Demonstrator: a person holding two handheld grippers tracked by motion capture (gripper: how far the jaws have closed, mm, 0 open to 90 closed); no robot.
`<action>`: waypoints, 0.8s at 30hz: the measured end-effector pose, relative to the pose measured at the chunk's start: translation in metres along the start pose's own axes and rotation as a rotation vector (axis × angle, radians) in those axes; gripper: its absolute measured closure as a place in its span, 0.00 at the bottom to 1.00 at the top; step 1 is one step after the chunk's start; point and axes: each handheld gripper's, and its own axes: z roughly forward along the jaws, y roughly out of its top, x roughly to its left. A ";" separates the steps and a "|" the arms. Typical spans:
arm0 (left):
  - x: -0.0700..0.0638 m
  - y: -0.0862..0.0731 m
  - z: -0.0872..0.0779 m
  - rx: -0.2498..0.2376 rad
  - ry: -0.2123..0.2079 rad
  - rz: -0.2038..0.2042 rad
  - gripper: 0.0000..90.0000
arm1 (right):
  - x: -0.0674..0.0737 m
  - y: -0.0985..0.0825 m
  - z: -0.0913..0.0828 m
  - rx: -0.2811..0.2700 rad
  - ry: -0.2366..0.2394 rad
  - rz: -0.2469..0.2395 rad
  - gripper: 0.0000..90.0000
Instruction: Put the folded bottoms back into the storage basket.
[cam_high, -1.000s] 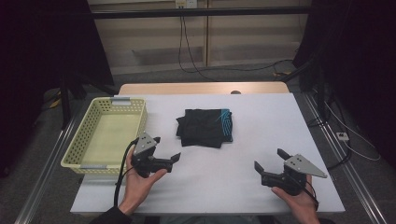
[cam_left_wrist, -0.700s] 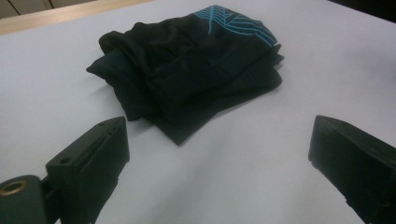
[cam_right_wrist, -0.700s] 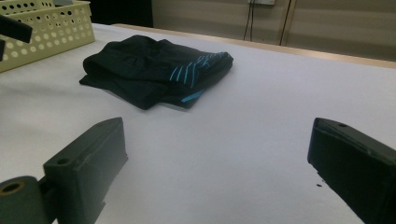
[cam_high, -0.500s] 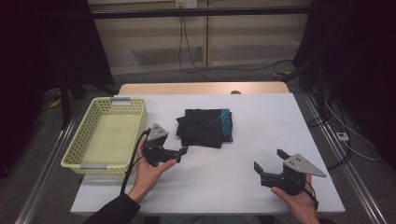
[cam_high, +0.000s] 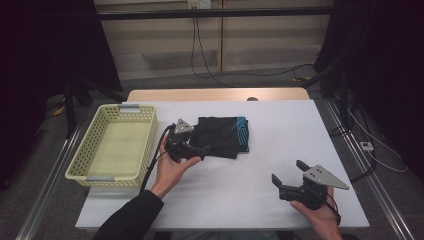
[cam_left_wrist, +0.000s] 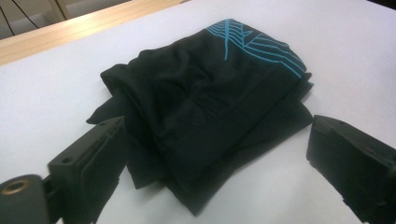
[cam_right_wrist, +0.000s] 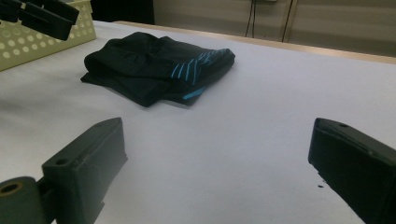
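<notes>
Two tongs, one garment and one basket are on or over the white bench.

Nearest, by the bench's near right corner, a hand holds the right tongs just above the surface. Their jaws stand wide apart and released, with only bare white bench between them in the right gripper view. They are well apart from the cloth.

Farther in, left of the bench's middle, the other hand holds the left tongs, a black cable trailing from them toward the near edge. These jaws are also spread and grasp nothing. In the left gripper view the near, folded corner of the cloth lies between the two black jaws: the left jaw is at the cloth's left edge, touching or nearly so, I cannot tell which, while the right jaw stands clear of the cloth's right side with white bench showing in the gap.

The single folded black fabric garment with turquoise line markings lies flat around the middle of the bench, slightly toward the far edge, its turquoise stripes on the side turned to the bench's right edge. It also shows in the right gripper view, far beyond those jaws.

The one pale yellow perforated plastic basket sits along the bench's left edge, apart from the garment.
</notes>
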 end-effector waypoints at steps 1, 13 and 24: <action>0.001 0.001 0.002 0.006 -0.005 -0.003 0.07 | 0.000 0.000 0.000 0.000 0.000 0.000 0.04; 0.018 0.017 0.021 -0.007 0.008 -0.109 0.09 | 0.000 0.000 0.001 0.002 0.000 0.002 0.04; 0.037 0.041 0.039 -0.020 0.061 -0.154 0.10 | 0.000 0.000 0.001 0.005 0.007 0.001 0.04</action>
